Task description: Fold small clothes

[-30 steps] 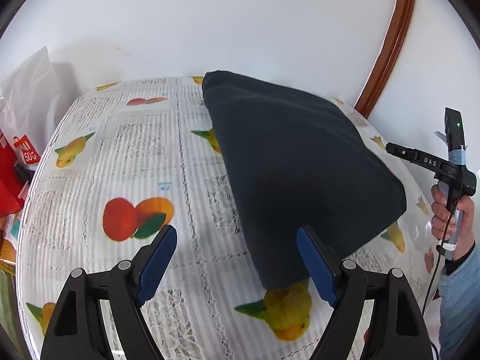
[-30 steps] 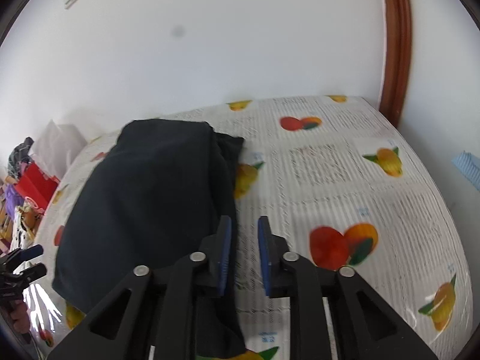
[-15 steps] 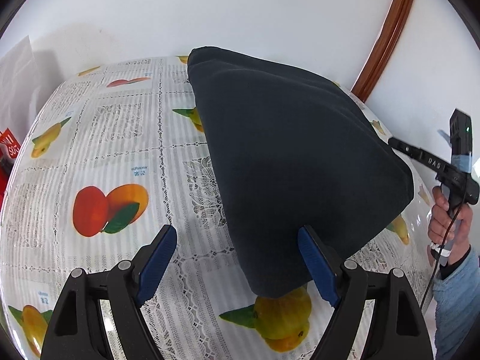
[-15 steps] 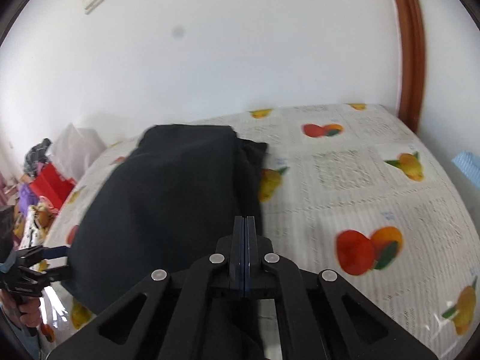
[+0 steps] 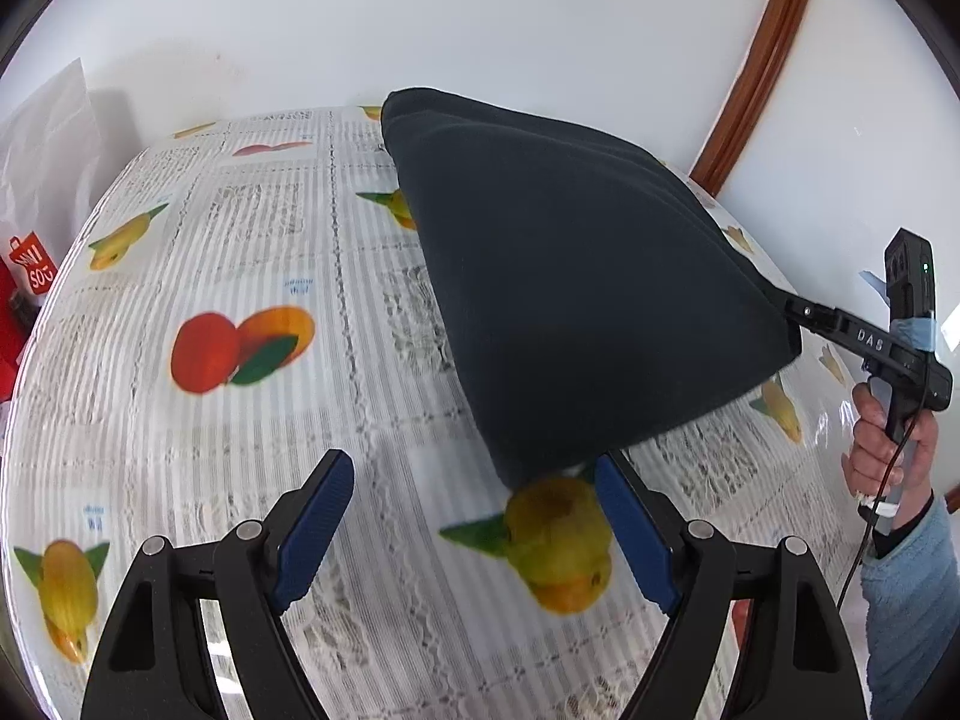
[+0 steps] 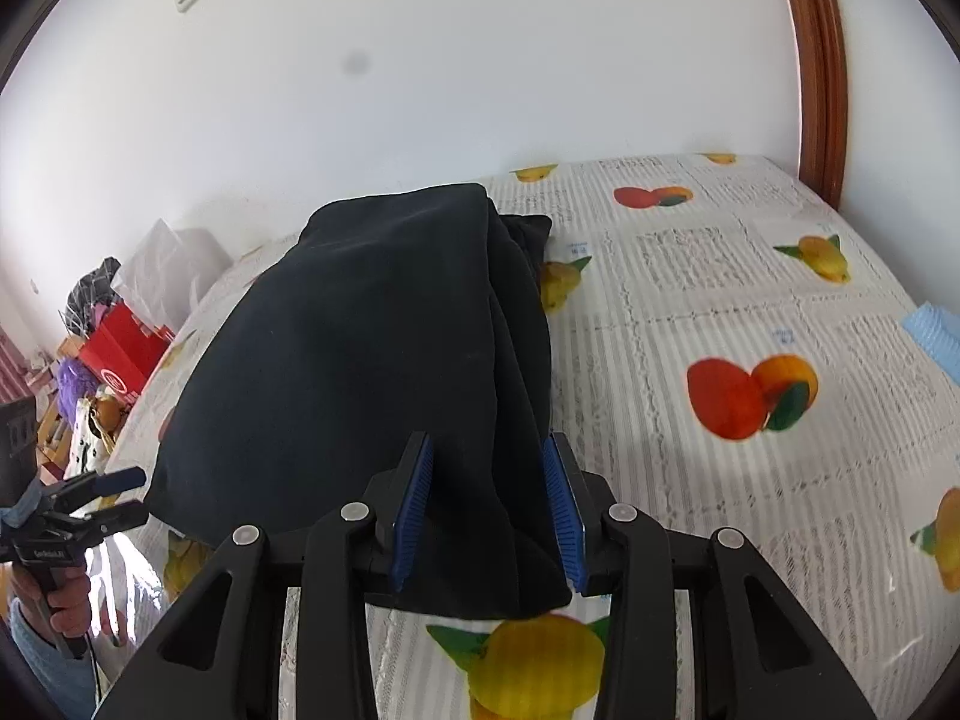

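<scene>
A dark navy folded garment [image 5: 576, 276] lies on the fruit-print tablecloth [image 5: 240, 276], and it also shows in the right wrist view [image 6: 360, 360]. My left gripper [image 5: 474, 528] is open and empty, its right pad [image 5: 630, 534] just below the garment's near corner. My right gripper [image 6: 486, 504] is open with the garment's near end lying between its blue pads [image 6: 414, 498]. The right gripper also shows in the left wrist view [image 5: 798, 312], at the garment's right corner. The left gripper shows in the right wrist view [image 6: 114, 498], beside the garment's left corner.
A white wall runs behind the table, with a brown wooden frame [image 5: 762, 60] at the right. A white bag [image 5: 42, 138] and red boxes [image 6: 120, 354] stand off the table's left side. A light blue item [image 6: 936, 336] lies at the table's right edge.
My right gripper shut and then opened around the garment's near end. My left gripper stayed open and drew back a little from the garment's corner.
</scene>
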The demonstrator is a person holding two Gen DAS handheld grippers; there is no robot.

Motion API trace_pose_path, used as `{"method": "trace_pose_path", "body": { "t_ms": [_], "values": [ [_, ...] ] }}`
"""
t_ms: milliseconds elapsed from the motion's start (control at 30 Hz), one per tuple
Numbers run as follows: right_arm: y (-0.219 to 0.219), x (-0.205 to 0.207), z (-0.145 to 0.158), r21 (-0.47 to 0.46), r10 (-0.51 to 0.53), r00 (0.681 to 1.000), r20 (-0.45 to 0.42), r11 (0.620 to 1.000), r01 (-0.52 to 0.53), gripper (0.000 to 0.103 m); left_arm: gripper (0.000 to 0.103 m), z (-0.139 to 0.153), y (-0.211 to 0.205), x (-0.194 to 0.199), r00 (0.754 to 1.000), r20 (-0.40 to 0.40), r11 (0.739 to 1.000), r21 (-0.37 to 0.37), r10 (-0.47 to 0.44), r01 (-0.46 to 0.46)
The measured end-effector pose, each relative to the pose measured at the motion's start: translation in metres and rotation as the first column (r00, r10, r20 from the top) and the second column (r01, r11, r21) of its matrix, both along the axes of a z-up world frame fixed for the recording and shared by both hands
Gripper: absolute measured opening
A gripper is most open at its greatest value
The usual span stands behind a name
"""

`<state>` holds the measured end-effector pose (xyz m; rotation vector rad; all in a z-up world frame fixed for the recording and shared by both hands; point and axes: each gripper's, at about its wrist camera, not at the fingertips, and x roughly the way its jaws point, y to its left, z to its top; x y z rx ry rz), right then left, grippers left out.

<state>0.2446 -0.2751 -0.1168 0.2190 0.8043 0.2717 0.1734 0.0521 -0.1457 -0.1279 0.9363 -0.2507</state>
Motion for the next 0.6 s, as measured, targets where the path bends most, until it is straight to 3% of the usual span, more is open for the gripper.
{"method": "trace_pose_path", "body": {
  "t_ms": [133, 233, 333, 400, 433, 467, 600],
  "values": [
    [-0.008, -0.016, -0.003, 0.074, 0.040, 0.999, 0.002, 0.996, -0.040, 0.038, 0.082, -0.009, -0.009, -0.005, 1.000, -0.002, 0.999, 0.043, -0.017, 0.017],
    [-0.004, -0.019, -0.006, 0.042, 0.043, 0.999, -0.007, 0.998, -0.043, 0.038, 0.080, -0.012, -0.019, 0.000, 1.000, 0.007, 0.998, 0.062, -0.021, 0.021],
    [-0.002, -0.018, -0.005, 0.024, 0.036, 0.999, 0.000, 0.999, -0.036, 0.015, 0.079, -0.008, -0.032, 0.003, 0.997, 0.077, 0.992, 0.125, -0.008, -0.002],
    [-0.003, -0.020, -0.001, 0.024, 0.031, 0.999, 0.022, 0.999, -0.032, 0.007, 0.064, -0.009, -0.037, 0.009, 0.995, 0.100, 0.982, 0.186, 0.019, -0.038],
    [-0.007, -0.024, 0.003, 0.040, 0.019, 0.998, 0.058, 0.999, -0.022, 0.006, 0.049, -0.011, -0.037, 0.011, 0.995, 0.095, 0.981, 0.192, 0.020, -0.038],
    [-0.009, -0.026, 0.004, 0.048, 0.016, 0.997, 0.069, 0.999, -0.019, 0.005, 0.043, -0.013, -0.036, 0.013, 0.996, 0.081, 0.981, 0.188, 0.023, -0.038],
    [-0.013, -0.026, -0.005, -0.002, -0.019, 0.999, 0.031, 1.000, 0.019, 0.004, 0.043, -0.015, -0.025, 0.014, 0.998, 0.045, 0.991, 0.125, 0.033, -0.038]
  ]
}}
